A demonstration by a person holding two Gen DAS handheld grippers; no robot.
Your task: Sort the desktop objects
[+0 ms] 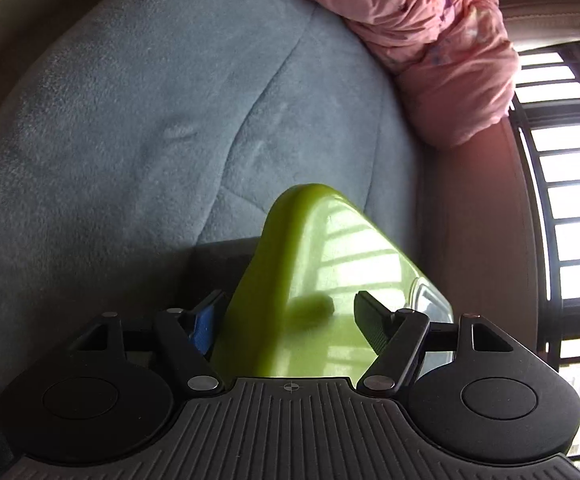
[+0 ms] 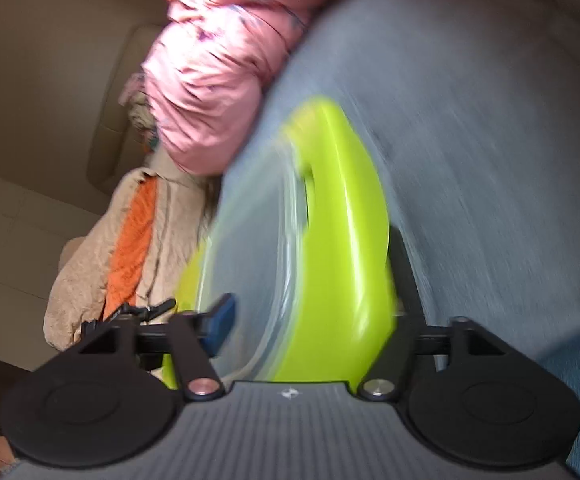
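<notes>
Left wrist view: left claw [image 1: 286,312] straddles a lime-green box lid [image 1: 321,264], blue pad on its outer side wall, black finger over the glossy top face. Looks clamped on the lid's edge, though actual contact is hard to confirm. A clear container [image 1: 429,304] rim peeks out at the lid's right corner. Behind it a grey-blue cushion [image 1: 150,120] fills the left and centre; no table in sight. Pink bedding [image 1: 429,40] is bunched at upper right, and a barred window [image 1: 569,200] runs down the far right.

Right wrist view, motion-blurred: tan and orange cloth [image 2: 130,248] heaped at left, pink bedding above it, grey cushion to the right. Right claw [image 2: 309,316] is closed around the same green lid and the clear container under it. Blue pad on the clear wall, the other finger hidden behind the green rim.

Step, my read: the box is held off the surface by both claws and in transit; blur suggests it is swinging. Whether it is being lifted or brought to a spot, the pictures don't settle.

Next move needs both claws moving together so the lid doesn't twist off the tub.

Room: open over the cushion, centre and left. Tight by the pink bedding and cloth heap, which could snag the rim. Soft cushion gives no firm edge for setting down.
</notes>
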